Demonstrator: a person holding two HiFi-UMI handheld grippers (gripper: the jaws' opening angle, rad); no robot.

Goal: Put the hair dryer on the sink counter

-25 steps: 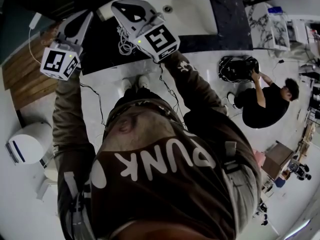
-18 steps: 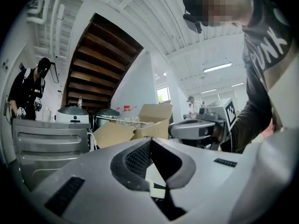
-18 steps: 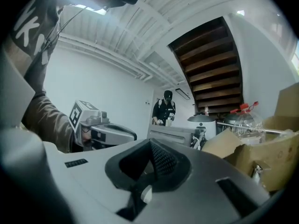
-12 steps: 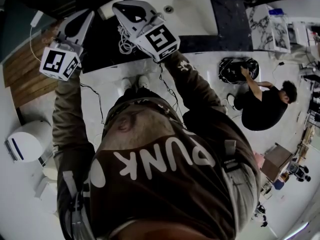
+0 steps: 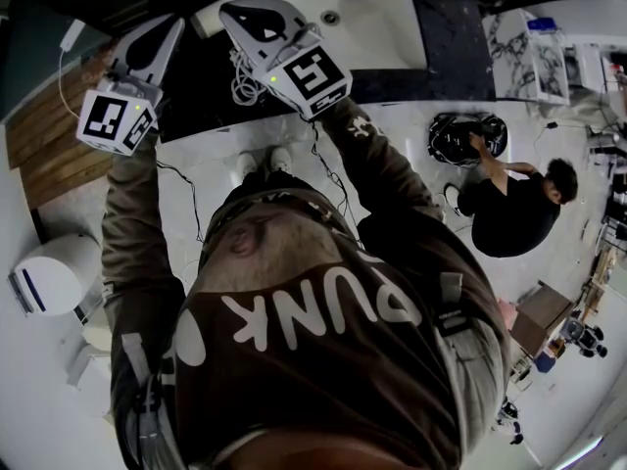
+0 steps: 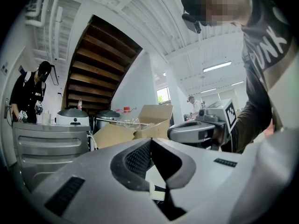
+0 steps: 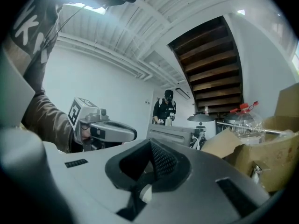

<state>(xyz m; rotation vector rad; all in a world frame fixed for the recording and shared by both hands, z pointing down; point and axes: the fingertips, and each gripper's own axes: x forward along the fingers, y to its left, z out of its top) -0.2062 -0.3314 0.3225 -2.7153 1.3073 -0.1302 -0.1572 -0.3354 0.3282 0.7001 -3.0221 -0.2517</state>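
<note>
Left tongs and right tongs are closed, empty; likely dryer lies on tabletop between them, nearer right.

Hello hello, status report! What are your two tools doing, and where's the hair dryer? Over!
Left tool shut, empty. Right tool shut, empty. Likely hair dryer, white, on counter beside sink, cord coiled near. Right tool partly hides it.

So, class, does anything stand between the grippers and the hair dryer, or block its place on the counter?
Nothing visible does. The white hair dryer seems to lie on the counter already, left of the sink, cord coiled beside it, between the left gripper and the right gripper, both shut and empty.
</note>
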